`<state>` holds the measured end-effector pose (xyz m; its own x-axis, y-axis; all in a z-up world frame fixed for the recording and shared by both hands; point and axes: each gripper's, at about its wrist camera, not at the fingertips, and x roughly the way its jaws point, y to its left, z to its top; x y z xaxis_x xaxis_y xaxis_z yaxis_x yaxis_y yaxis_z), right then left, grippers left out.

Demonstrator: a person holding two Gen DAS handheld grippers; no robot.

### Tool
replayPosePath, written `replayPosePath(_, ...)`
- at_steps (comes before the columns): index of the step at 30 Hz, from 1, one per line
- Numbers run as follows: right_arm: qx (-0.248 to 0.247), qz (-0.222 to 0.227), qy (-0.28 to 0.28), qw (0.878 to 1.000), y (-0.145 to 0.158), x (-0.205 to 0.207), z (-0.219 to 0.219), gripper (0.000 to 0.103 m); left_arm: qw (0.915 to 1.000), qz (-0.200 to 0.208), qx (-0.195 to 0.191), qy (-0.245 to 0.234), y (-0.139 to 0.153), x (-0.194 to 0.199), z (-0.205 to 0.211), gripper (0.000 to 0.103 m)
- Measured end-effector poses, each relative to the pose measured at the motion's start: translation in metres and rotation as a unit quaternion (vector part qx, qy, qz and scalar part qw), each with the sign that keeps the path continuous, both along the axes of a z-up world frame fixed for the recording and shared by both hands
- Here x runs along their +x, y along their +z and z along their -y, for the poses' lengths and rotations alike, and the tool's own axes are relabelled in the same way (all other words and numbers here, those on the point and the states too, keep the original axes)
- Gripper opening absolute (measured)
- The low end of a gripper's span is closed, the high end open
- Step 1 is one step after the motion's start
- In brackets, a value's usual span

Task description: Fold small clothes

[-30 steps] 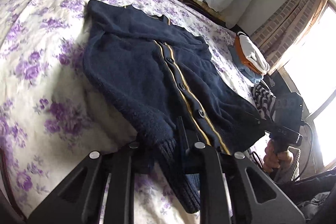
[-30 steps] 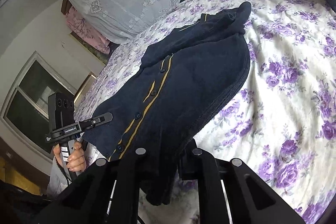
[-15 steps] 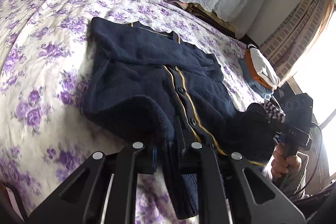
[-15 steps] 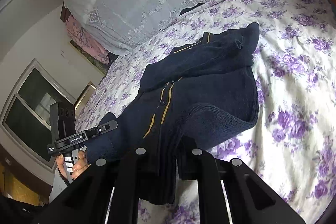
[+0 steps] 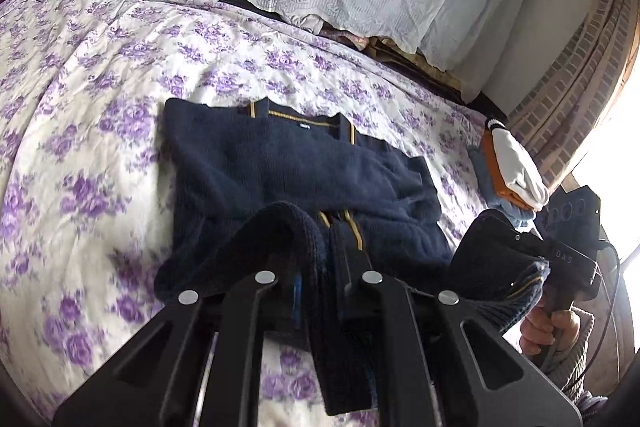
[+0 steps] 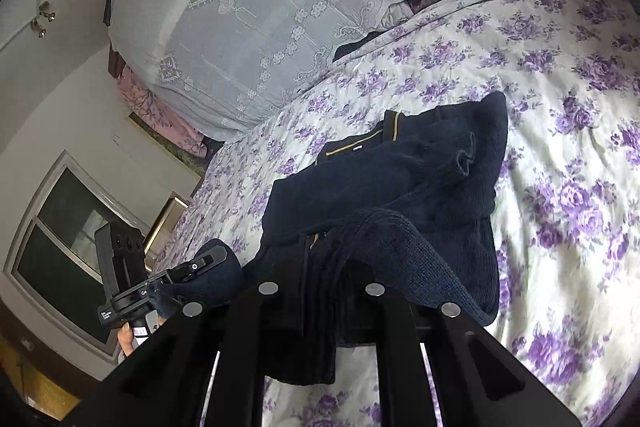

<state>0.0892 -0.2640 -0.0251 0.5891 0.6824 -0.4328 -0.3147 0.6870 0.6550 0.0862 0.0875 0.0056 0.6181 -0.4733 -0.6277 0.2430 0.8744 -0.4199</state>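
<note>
Floral bedspread (image 5: 80,131) beneath navy cardigan (image 5: 288,171), my left gripper (image 5: 320,267) clamped on its hem at 6 o'clock, my right gripper (image 6: 324,279) clamped likewise, folded clothes pile (image 5: 512,179) at 3 o'clock.

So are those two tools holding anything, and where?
Both grip the navy cardigan by its bottom hem: left tool and right tool at opposite corners.

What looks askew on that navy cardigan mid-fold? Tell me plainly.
The navy cardigan is bunched at its far corner in the right wrist view: a sleeve cuff sticks up, crumpled, not flat. Both the left gripper and right gripper pinch the lifted hem evenly. Nothing is damaged.
</note>
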Motion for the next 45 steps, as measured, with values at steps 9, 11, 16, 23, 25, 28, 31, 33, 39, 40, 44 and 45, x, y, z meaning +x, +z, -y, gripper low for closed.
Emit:
replayPosePath(9, 0.003, -0.004, -0.012, 1.000, 0.005, 0.045, -0.003, 0.012, 0.9998, -0.003, -0.005, 0.019, 0.005, 0.044, -0.003, 0.010)
replayPosePath(11, 0.007, -0.007, -0.016, 1.000, 0.005, 0.055, -0.002, 0.012, 0.9997, -0.003, -0.002, 0.023, 0.005, 0.051, -0.003, 0.010)
replayPosePath(16, 0.016, -0.016, -0.031, 0.999, 0.002, 0.084, 0.001, 0.012, 0.9994, -0.003, 0.003, 0.036, 0.005, 0.073, -0.005, 0.010)
replayPosePath(23, 0.024, -0.047, -0.053, 0.997, -0.017, 0.128, 0.001, 0.012, 0.9973, -0.030, 0.005, 0.067, -0.007, 0.113, -0.011, 0.010)
replayPosePath(25, 0.025, -0.058, -0.060, 0.996, -0.026, 0.139, 0.001, 0.012, 0.9957, -0.047, 0.005, 0.079, -0.018, 0.126, -0.012, 0.010)
replayPosePath(28, 0.025, -0.077, -0.073, 0.994, -0.047, 0.149, 0.005, 0.012, 0.9931, -0.075, 0.008, 0.090, -0.042, 0.139, -0.012, 0.010)
replayPosePath(31, 0.041, -0.087, -0.071, 0.993, -0.062, 0.156, 0.010, 0.010, 0.9918, -0.082, -0.011, 0.097, -0.060, 0.144, -0.017, 0.012)
replayPosePath(33, 0.049, -0.083, -0.067, 0.993, -0.062, 0.158, 0.011, 0.010, 0.9913, -0.081, -0.033, 0.098, -0.060, 0.145, -0.022, 0.012)
replayPosePath(39, 0.068, -0.038, -0.066, 0.995, -0.041, 0.146, 0.021, 0.053, 0.9924, -0.041, -0.036, 0.110, -0.040, 0.135, -0.028, 0.020)
replayPosePath(40, 0.070, -0.022, -0.069, 0.995, -0.034, 0.142, 0.027, 0.055, 0.9919, -0.031, -0.043, 0.115, -0.034, 0.131, -0.031, 0.024)
replayPosePath(44, 0.032, 0.018, -0.097, 0.995, -0.014, 0.131, 0.047, 0.055, 0.9884, -0.013, -0.076, 0.131, -0.022, 0.124, -0.046, 0.057)
replayPosePath(45, 0.011, 0.023, -0.107, 0.994, -0.012, 0.129, 0.051, 0.055, 0.9877, -0.013, -0.075, 0.137, -0.021, 0.123, -0.048, 0.061)
